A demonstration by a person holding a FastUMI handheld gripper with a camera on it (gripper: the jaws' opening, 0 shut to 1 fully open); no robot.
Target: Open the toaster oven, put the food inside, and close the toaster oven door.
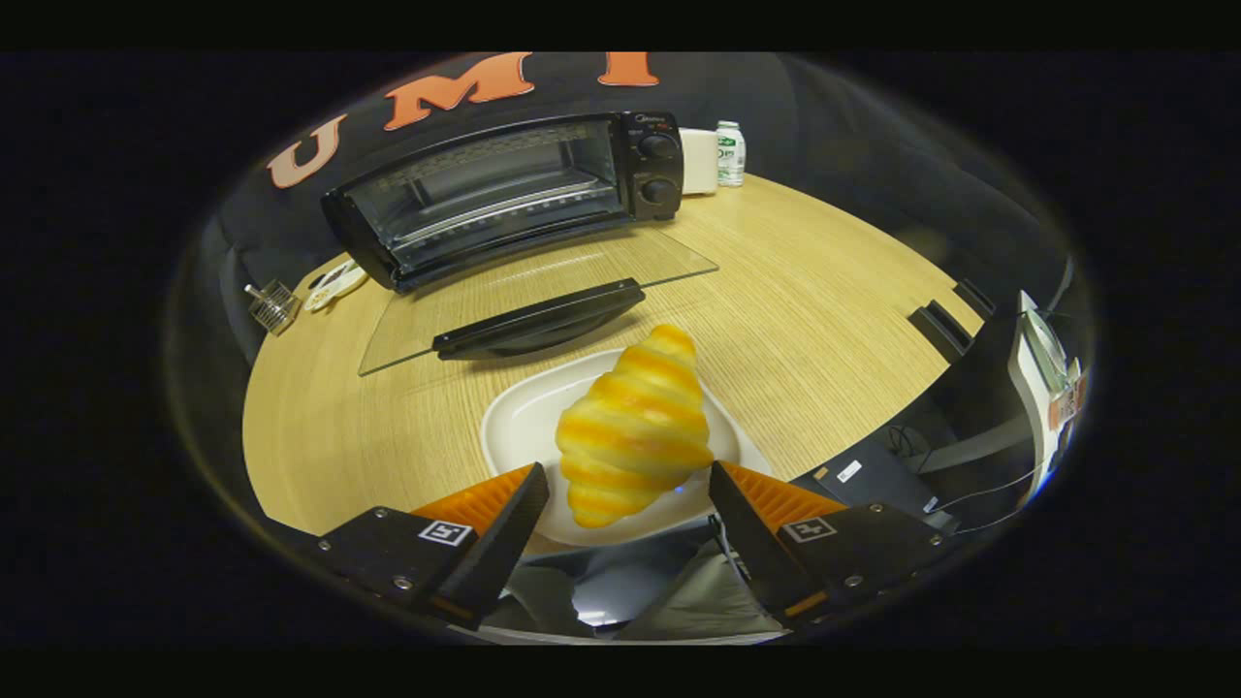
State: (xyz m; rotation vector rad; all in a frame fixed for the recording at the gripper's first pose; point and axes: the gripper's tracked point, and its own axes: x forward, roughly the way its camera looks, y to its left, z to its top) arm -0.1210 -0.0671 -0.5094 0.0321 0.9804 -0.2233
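Note:
A golden croissant (635,427) lies on a white plate (514,417) near the front edge of the wooden table. My gripper (628,475) is open, one finger on each side of the croissant's near end. A thin gap shows at the left finger, and the right finger sits at the croissant's edge. Beyond the plate stands the black toaster oven (504,194) with its glass door (465,301) folded down flat onto the table. The door's black handle (538,320) points toward the plate. The oven's inside looks bare apart from a wire rack.
A small bottle (730,152) and a white box (698,160) stand to the right of the oven. A small dish (334,283) and a clear holder (271,305) sit to its left. Dark equipment and cables lie past the table's right edge (873,427).

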